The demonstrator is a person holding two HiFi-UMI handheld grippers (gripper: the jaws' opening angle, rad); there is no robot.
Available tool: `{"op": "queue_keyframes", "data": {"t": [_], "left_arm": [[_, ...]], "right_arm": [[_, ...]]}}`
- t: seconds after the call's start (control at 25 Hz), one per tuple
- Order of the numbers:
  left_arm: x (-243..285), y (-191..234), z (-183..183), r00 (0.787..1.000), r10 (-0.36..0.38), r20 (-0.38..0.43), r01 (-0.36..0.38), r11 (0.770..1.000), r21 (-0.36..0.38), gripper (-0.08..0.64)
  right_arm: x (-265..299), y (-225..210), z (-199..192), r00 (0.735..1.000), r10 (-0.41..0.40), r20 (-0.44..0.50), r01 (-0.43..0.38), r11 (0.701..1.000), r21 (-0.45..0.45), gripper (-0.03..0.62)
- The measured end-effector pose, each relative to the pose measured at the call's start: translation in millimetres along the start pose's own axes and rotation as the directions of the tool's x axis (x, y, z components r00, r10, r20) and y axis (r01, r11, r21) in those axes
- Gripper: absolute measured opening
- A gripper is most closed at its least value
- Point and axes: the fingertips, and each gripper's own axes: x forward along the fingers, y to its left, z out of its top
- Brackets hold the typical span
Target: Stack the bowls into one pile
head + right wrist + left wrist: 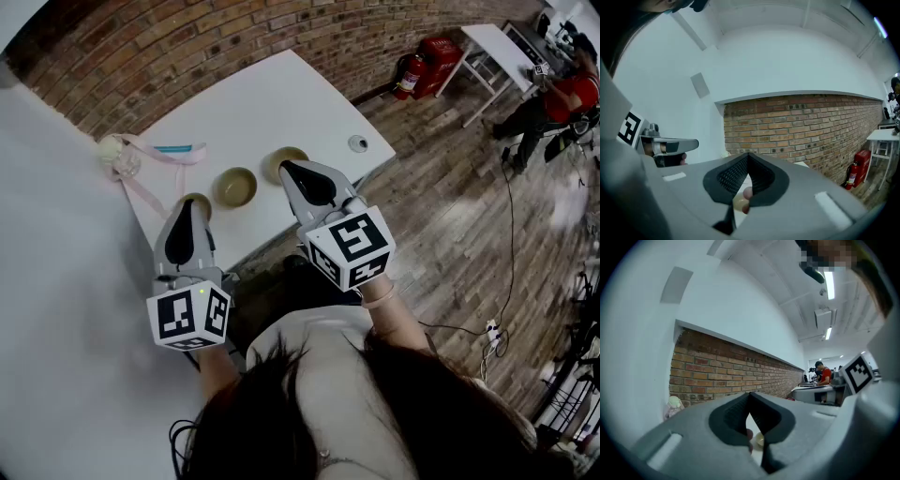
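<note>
White desk (272,103) had 3 bowls (235,187) in a slanting row near its front edge, all open side up, none stacked. The left gripper (187,204) & right gripper (287,169) hung over the end bowls, fingers shut, holding nothing.

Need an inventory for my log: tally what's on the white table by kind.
Bowls: 3
Bottle with strap: 1
Blue item: 1
Small round disc: 1
Total: 6
</note>
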Motion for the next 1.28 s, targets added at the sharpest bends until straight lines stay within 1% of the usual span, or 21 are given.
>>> {"op": "queue_keyframes", "data": {"t": [0.2,0.48,0.72,1.04,1.28], "left_arm": [[17.7,3.2,2.4,1.0,0.002,0.007,-0.002,1.0,0.016,0.0],[41.6,9.2,-1.9,1.0,0.01,-0.008,-0.01,1.0,0.024,0.0],[60.0,13.3,-6.8,1.0,0.011,-0.024,-0.01,1.0,0.023,0.0],[80.3,17.8,-17.4,0.999,0.021,-0.048,-0.021,1.0,0.016,0.001],[92.0,24.6,-24.9,0.997,0.042,-0.062,-0.041,0.999,0.006,0.0]], "right_arm": [[13.9,-12.4,-1.7,1.0,0.008,-0.007,-0.008,1.0,0.011,0.003],[32.1,-36.9,-10.5,1.0,-0.002,-0.027,0.004,0.998,0.071,0.003],[47.0,-57.8,-24.6,0.997,-0.03,-0.071,0.037,0.995,0.095,0.003],[63.4,-77.1,-45.0,0.991,-0.034,-0.128,0.049,0.992,0.116,0.003],[73.7,-94.3,-69.0,0.981,-0.045,-0.187,0.071,0.988,0.139,0.003]]}}
